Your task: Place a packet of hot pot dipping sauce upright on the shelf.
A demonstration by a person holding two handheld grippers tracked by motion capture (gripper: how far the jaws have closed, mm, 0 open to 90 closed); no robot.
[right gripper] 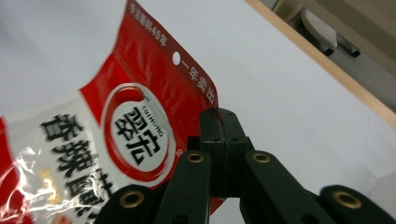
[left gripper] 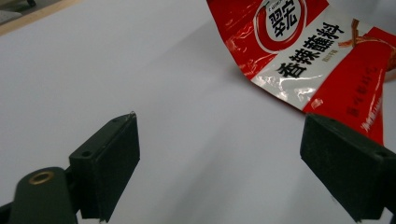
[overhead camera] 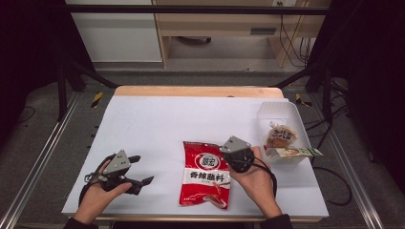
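Red sauce packet [overhead camera: 206,174] is lying flat on the white table cover [overhead camera: 153,124], just in front of you and between your two hands. From the high view, your right gripper [overhead camera: 232,155] is sitting at the packet's upper right edge, while your left gripper [overhead camera: 142,170] is waiting well to the left with its jaws spread. A clear plastic tub [overhead camera: 279,113] at the far right is already holding two snack packs [overhead camera: 282,136], so you are probably heading there with this packet too.

In the left gripper view, your left gripper [left gripper: 219,158] is standing wide open over bare cover, holding nothing; the packet [left gripper: 322,51] is lying off ahead of it, likely kept clear so the other hand can work.

In the right gripper view, your right gripper [right gripper: 219,119] is pinched shut on the packet's [right gripper: 116,135] top edge near the hang hole, a thin flat seam that is giving the jaws a firm bite
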